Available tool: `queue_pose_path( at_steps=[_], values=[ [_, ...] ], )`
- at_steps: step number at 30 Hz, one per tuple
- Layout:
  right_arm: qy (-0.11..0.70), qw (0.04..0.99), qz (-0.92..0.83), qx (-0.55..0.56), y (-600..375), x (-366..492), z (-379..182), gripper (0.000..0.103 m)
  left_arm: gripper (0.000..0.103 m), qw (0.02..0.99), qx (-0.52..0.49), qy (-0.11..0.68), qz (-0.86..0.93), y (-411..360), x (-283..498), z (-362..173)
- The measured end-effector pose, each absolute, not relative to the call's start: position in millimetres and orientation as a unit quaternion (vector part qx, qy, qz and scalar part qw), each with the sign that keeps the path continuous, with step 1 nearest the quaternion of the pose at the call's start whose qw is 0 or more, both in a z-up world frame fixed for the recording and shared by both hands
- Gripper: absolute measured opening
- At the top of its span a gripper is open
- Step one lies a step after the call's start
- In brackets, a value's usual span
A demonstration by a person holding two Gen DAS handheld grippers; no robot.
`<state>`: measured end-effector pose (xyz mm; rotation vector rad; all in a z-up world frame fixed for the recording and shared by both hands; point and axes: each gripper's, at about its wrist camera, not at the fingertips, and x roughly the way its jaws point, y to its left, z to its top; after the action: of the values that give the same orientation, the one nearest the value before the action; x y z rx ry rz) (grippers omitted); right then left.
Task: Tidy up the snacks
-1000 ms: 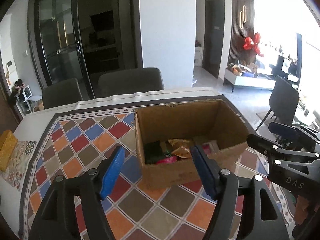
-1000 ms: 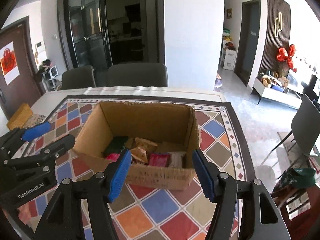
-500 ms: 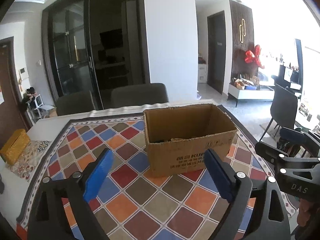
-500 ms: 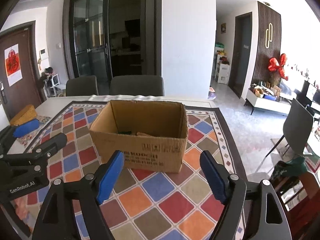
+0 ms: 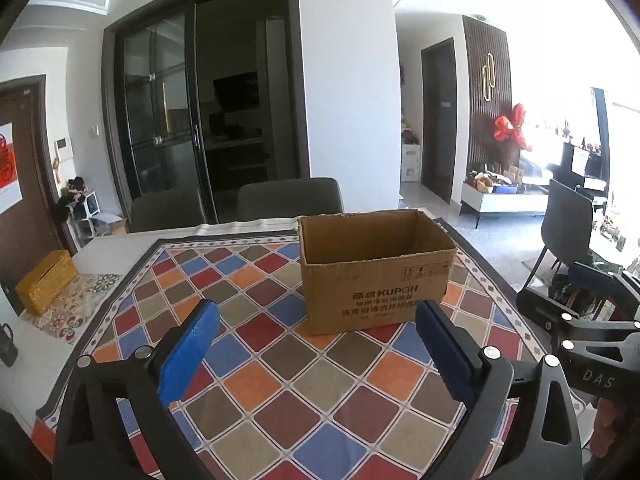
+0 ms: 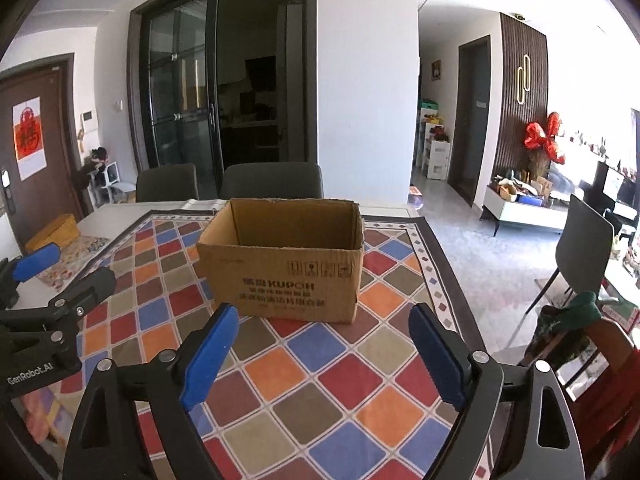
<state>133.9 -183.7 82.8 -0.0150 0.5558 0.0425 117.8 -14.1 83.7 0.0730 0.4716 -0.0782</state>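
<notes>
An open cardboard box (image 5: 376,276) with printed lettering stands on a table covered by a colourful diamond-pattern cloth (image 5: 280,364); it also shows in the right wrist view (image 6: 282,268). Its inside is hidden from this low angle, so no snacks are visible. My left gripper (image 5: 316,344) is open and empty, held low in front of the box. My right gripper (image 6: 324,344) is open and empty, also in front of the box. Each gripper appears at the edge of the other's view.
A yellow woven box (image 5: 46,282) lies at the table's far left edge on a patterned mat. Two dark chairs (image 5: 288,198) stand behind the table. Another chair (image 6: 584,244) stands on the floor to the right.
Both grippers have pulled back and dropped lower from above the box. The snack packets seen inside the box earlier are now hidden by its front wall.
</notes>
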Motion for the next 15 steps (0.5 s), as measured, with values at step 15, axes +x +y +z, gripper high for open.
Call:
queue_pose_path(
  at_steps=[15],
  values=[
    [0.261, 0.965, 0.011, 0.002, -191, 96, 80, 0.089, 0.103, 0.973, 0.033, 0.225, -0.049, -17, 93, 83]
  ],
)
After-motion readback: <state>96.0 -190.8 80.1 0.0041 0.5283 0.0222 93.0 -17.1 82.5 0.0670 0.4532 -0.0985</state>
